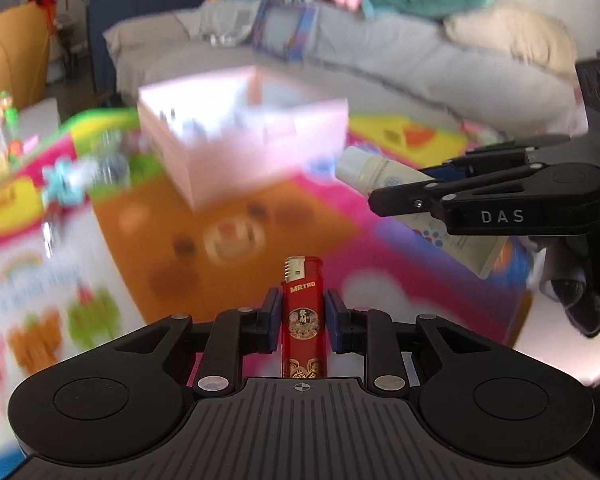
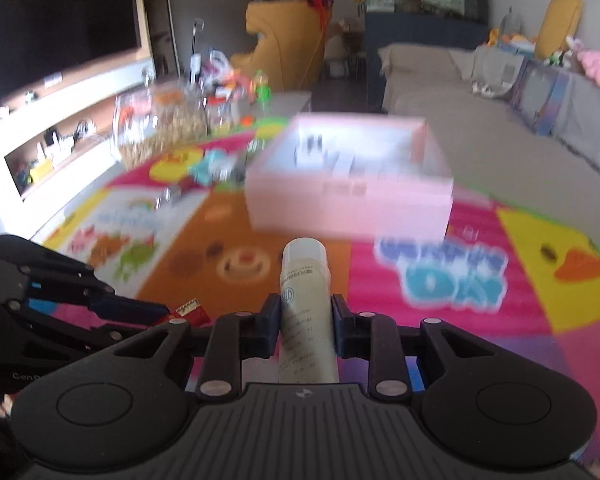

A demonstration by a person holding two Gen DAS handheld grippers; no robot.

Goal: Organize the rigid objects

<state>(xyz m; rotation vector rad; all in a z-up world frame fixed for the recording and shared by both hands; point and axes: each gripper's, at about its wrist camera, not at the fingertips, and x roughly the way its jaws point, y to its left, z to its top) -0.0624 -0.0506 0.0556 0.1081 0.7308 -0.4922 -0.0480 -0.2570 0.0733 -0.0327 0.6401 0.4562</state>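
My left gripper point(image 1: 302, 316) is shut on a red lighter point(image 1: 303, 320), held upright above the colourful play mat point(image 1: 236, 240). My right gripper point(image 2: 306, 320) is shut on a cream tube with a white cap point(image 2: 306, 312). In the left wrist view the right gripper point(image 1: 416, 188) shows at the right with the tube point(image 1: 384, 172) pointing left. In the right wrist view the left gripper point(image 2: 156, 314) shows at the lower left with the lighter's tip point(image 2: 190, 310). An open pink box point(image 1: 240, 148) with small items inside stands on the mat ahead; it also shows in the right wrist view point(image 2: 352, 196).
Small toys and clear bottles point(image 2: 216, 168) lie on the mat left of the box. A woven basket and jars point(image 2: 168, 124) stand beyond them. A grey sofa point(image 1: 420, 64) runs behind the mat. A TV wall point(image 2: 60, 40) is at the left.
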